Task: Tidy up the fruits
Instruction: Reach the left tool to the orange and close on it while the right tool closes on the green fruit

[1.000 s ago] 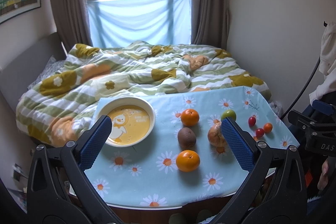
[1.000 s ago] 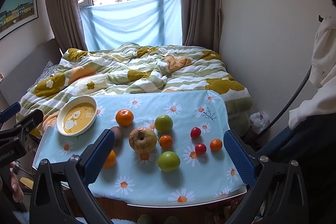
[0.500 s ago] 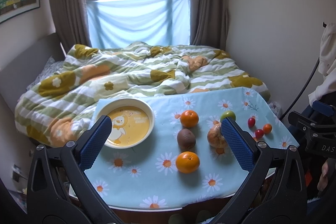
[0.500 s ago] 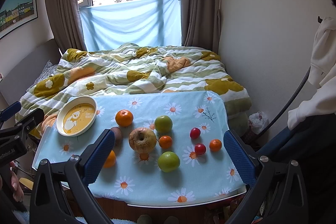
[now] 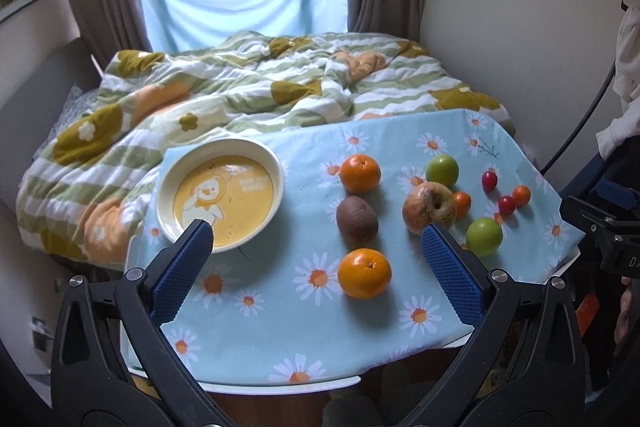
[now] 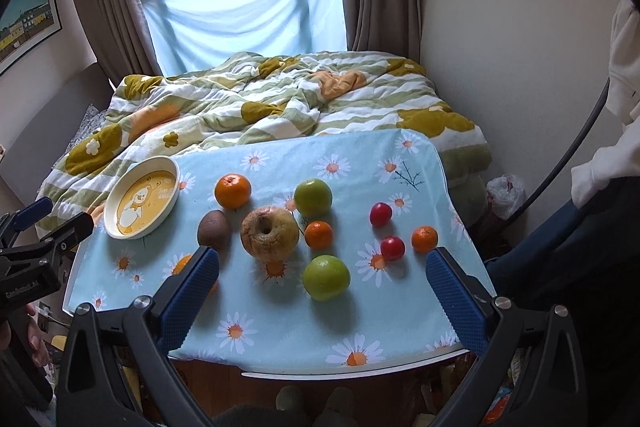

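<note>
Two claws, left claw (image 5: 316,245) and right claw (image 6: 322,273), hang wide open and empty before the bench (image 6: 280,331). Nearest lies a round orange mandarin (image 5: 364,273), right of the empty yellow duck-printed plate (image 5: 220,195). Behind it: brown kiwi (image 5: 357,220). Better close gently around the mandarin's middle.

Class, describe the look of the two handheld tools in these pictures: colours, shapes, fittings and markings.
Both match. The left tool and the right tool each have two glossy black plastic arms with triangular cut-outs and silver screws, ending in flat blue pads with a fine cross-hatched texture. Seen from the side, the left tool's black body carries partial white lettering. No cables or sleeves show.
</note>
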{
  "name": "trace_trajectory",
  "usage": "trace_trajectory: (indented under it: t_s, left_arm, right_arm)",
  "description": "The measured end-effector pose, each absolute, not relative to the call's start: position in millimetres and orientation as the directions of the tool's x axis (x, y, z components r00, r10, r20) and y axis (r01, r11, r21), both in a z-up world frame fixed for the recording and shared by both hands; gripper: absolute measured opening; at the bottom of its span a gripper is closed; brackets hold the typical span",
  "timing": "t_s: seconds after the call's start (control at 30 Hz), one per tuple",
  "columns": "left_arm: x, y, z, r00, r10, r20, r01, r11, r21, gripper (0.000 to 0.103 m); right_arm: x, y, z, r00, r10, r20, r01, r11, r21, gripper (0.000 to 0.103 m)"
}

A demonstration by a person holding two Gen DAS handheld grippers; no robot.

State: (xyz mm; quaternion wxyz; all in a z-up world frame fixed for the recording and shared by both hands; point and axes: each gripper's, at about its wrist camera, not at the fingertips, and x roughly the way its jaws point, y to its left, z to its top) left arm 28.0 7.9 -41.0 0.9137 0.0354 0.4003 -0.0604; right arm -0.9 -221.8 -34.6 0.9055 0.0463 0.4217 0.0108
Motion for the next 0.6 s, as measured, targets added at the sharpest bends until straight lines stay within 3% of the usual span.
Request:
trace_trajectory:
  t_s: [0.27,0.6]
  left_arm:
    - [41.8,-1.3,-104.6,0.58,-0.118,-0.806,0.173,0.985,-0.02,0.103]
    - [51.8,-31.3,-170.8,0.509,-0.086,-0.856,0.112,0.993,-0.033,0.1]
  right_arm:
    - [18.3,-236.5,-94.3,0.562,0.074,-0.824,0.008,0.995,0.095,0.103]
    - [29.6,-245.1,-158.7,0.486,0.16,-0.859,-0.143,0.984,0.103,0.103]
